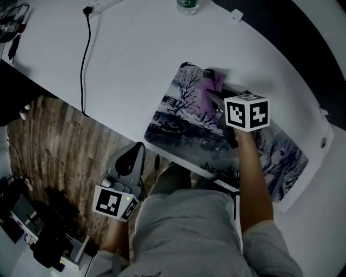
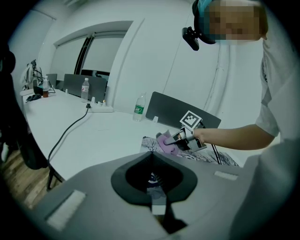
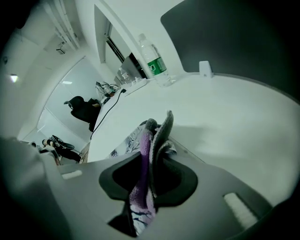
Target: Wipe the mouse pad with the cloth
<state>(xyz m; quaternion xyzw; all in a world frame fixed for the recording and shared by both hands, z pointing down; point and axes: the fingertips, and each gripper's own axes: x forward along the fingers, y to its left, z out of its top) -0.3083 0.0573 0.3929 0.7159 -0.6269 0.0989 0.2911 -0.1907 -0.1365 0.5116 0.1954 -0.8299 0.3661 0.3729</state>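
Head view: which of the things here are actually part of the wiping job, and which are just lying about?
In the job:
- purple cloth, clamped in the right gripper
- printed mouse pad under it

Lying about:
- water bottle at the table's far edge
- power strip and its black cable
- left gripper, shut and empty, held off the table

A white counter [image 1: 162, 43] curves through the room, with wood-plank floor [image 1: 59, 140] below its near edge. At the counter's far side sit a power strip [image 1: 102, 5], its black cable [image 1: 84, 59] and a water bottle [image 3: 152, 58]. Beyond the counter are a dark panel [image 2: 183, 110], white walls [image 2: 159, 56] and a wide window [image 2: 91, 56].
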